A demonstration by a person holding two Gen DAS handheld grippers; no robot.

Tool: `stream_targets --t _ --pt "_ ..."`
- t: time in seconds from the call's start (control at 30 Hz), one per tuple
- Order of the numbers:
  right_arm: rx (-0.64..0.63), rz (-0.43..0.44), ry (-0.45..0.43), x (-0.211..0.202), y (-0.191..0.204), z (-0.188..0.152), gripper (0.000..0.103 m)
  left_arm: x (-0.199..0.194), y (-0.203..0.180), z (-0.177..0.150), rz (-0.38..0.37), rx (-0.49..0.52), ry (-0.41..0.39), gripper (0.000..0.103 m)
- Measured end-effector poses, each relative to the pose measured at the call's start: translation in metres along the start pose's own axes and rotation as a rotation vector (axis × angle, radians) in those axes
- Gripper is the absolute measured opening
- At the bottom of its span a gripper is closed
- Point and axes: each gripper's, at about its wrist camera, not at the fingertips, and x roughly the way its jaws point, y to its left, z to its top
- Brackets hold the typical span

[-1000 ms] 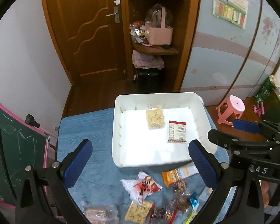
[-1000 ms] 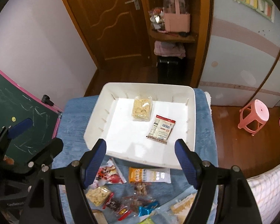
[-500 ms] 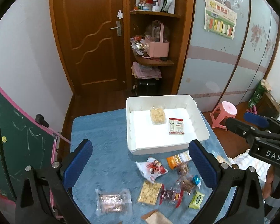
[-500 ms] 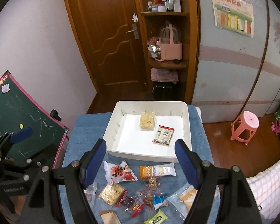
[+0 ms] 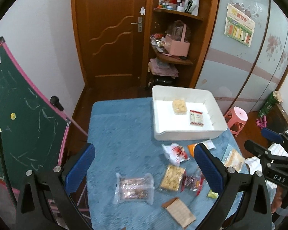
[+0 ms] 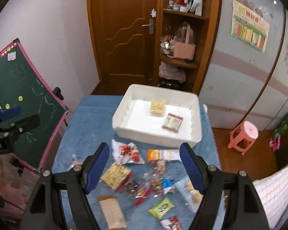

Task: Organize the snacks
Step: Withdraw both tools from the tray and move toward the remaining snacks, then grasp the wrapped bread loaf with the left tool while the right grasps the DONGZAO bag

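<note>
Blue cloth (image 5: 121,134) covers the table, with a white bin (image 6: 195,132) at its far end as the collecting place. Two packets already lie inside the bin: a clear biscuit pack (image 6: 157,107) and a red-edged sachet (image 6: 172,123). Loose snacks (image 6: 124,173), crinkly and mixed in colour, lie scattered just in front of the bin. Both the left gripper (image 5: 144,168) and the right gripper (image 6: 144,166) hover above them, jaws wide and holding nothing, seemingly ready to choose.

Bin (image 6: 153,137): I see it at the surface's (image 6: 90,126) far end.
In bin: cracker pack (image 6: 157,107) behind sachet (image 6: 172,123).
Loose snacks (image 6: 124,173): before the bin, nearer me.
Chalkboard (image 6: 25,99): left of surface.
Stool (image 6: 243,134): right, on floor.
</note>
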Motion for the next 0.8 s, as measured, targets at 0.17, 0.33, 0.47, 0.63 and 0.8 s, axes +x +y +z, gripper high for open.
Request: stream_targets --t 0.17,0.33,0.47,0.63,0.8 --pt "0.049 0.062 0.062 0.020 0.006 -0.014 0.076 0.017 0.013 -0.023 0.032 0.013 0.042 0.102" --pt "0.021 0.086 0.145 0.050 0.018 -0.027 0.076 0.051 0.022 -0.048 0.052 0.019 0.114 0.102" --pt "-0.019 0.109 0.203 0.078 0.029 -0.033 0.076 0.090 0.029 -0.071 0.063 -0.016 0.205 0.102" --pt "-0.065 0.130 0.275 0.129 0.045 -0.038 0.076 0.143 0.036 -0.102 0.058 -0.063 0.343 0.102" --pt "-0.103 0.129 0.318 0.178 0.060 -0.038 0.076 0.186 0.037 -0.124 0.076 -0.110 0.430 0.102"
